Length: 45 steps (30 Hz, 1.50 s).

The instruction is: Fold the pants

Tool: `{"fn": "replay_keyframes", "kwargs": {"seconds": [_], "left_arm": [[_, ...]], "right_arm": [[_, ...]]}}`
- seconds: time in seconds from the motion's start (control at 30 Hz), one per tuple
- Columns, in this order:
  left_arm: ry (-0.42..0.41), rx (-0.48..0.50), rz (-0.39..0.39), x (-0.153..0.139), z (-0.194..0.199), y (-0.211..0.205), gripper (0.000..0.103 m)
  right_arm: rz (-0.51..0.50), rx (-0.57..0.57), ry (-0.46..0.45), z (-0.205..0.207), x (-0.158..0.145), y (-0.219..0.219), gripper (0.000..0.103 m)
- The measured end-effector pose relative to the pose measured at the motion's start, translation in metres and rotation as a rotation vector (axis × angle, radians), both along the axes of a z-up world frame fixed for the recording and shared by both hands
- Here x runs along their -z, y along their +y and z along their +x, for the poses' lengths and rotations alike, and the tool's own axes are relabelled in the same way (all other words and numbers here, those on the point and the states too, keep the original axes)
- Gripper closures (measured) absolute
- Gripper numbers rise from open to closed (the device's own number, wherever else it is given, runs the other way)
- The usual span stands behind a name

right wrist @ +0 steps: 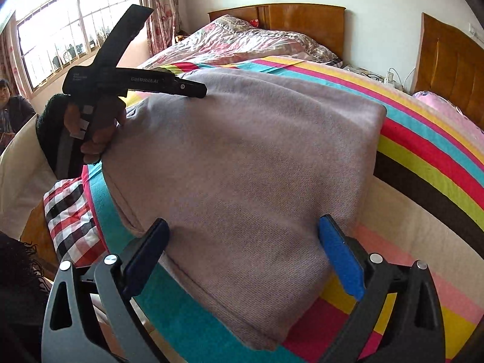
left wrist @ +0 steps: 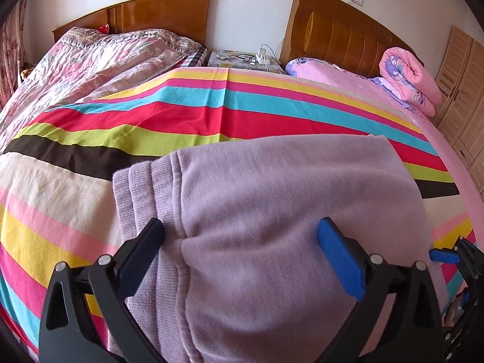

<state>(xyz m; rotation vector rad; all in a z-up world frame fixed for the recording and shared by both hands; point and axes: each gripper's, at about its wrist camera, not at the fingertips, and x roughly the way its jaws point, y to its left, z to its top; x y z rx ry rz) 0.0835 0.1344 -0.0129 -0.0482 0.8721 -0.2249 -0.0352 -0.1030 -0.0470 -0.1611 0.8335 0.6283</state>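
Bed [left wrist: 302, 112] spread with striped sheet [left wrist: 127, 115]: bands of yellow, pink, cyan, red, lime, dark brown, cream. Folded lilac pants [left wrist: 257, 199] lie flat on sheet at near edge, ribbed waistband toward left. Far right on bed: rolled pink quilt [left wrist: 408, 78] by wooden headboard [left wrist: 341, 33]. Checked cloth [right wrist: 69, 217] shows under sheet at near edge.
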Motion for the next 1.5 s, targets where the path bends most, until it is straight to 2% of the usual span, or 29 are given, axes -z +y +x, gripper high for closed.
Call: {"fn": "replay_keyframes", "kwargs": {"seconds": [0.1, 0.2, 0.37, 0.43, 0.57, 0.63, 0.7, 0.77, 0.8, 0.87, 0.97, 1.07, 1.13, 1.2, 1.3, 1.33, 1.4, 1.43, 1.5], "left_arm": [[-0.023, 0.009, -0.004, 0.001, -0.003, 0.000, 0.002], [-0.040, 0.018, -0.022, 0.000, -0.007, 0.004, 0.002], [-0.044, 0.013, -0.015, 0.000, -0.006, 0.002, 0.002], [-0.049, 0.011, -0.016, 0.001, -0.007, 0.002, 0.002], [-0.051, 0.011, -0.017, 0.000, -0.008, 0.003, 0.002], [-0.052, 0.010, -0.017, 0.001, -0.009, 0.003, 0.002], [-0.052, 0.009, -0.018, 0.000, -0.010, 0.004, 0.002], [-0.051, 0.008, -0.021, 0.000, -0.011, 0.003, 0.002], [-0.051, 0.008, -0.023, 0.000, -0.011, 0.004, 0.002], [-0.052, 0.008, -0.023, -0.001, -0.011, 0.003, 0.002], [-0.059, 0.005, -0.038, -0.001, -0.012, 0.005, 0.002], [-0.074, 0.002, -0.041, -0.001, -0.014, 0.006, 0.002], [-0.089, -0.001, -0.044, -0.002, -0.016, 0.007, 0.002], [-0.095, -0.001, -0.042, -0.003, -0.017, 0.006, 0.002], [-0.114, -0.001, -0.027, -0.004, -0.020, 0.003, 0.002], [-0.115, 0.000, -0.022, -0.004, -0.020, 0.002, 0.002], [-0.099, -0.012, -0.016, -0.006, -0.019, 0.001, 0.002], [-0.088, -0.048, 0.003, -0.008, -0.018, 0.001, 0.002], [-0.092, -0.115, 0.031, -0.019, -0.026, 0.000, 0.002]], "right_arm": [[0.022, -0.007, -0.005, -0.001, 0.002, -0.003, 0.007], [0.043, -0.040, 0.026, 0.005, -0.007, -0.008, 0.007], [0.246, -0.021, 0.054, 0.051, -0.038, -0.039, 0.008], [0.285, -0.044, 0.063, 0.078, -0.042, -0.040, 0.007], [0.201, -0.110, 0.102, 0.136, -0.023, -0.029, 0.008], [0.189, -0.059, 0.098, 0.168, -0.018, -0.038, 0.010], [0.251, 0.005, 0.084, 0.195, -0.025, -0.053, 0.010], [0.217, 0.099, 0.064, 0.209, -0.033, -0.062, 0.009], [0.215, 0.110, 0.074, 0.209, -0.037, -0.062, 0.009], [0.233, 0.072, 0.070, 0.189, -0.046, -0.058, 0.009], [0.160, 0.018, 0.006, 0.134, -0.055, -0.040, 0.009], [0.167, 0.021, -0.005, 0.077, -0.052, -0.032, 0.009], [0.113, 0.071, -0.050, 0.047, -0.044, -0.023, 0.009], [0.023, 0.152, -0.077, 0.030, -0.030, -0.010, 0.009], [-0.063, 0.156, -0.062, 0.011, -0.002, 0.007, 0.008], [-0.064, 0.164, -0.085, 0.002, 0.001, 0.007, 0.008], [-0.067, 0.189, -0.069, -0.005, -0.001, 0.001, 0.008], [-0.076, 0.211, -0.067, -0.007, -0.005, 0.000, 0.008], [-0.073, 0.232, -0.117, -0.016, -0.016, 0.003, 0.008]]}}
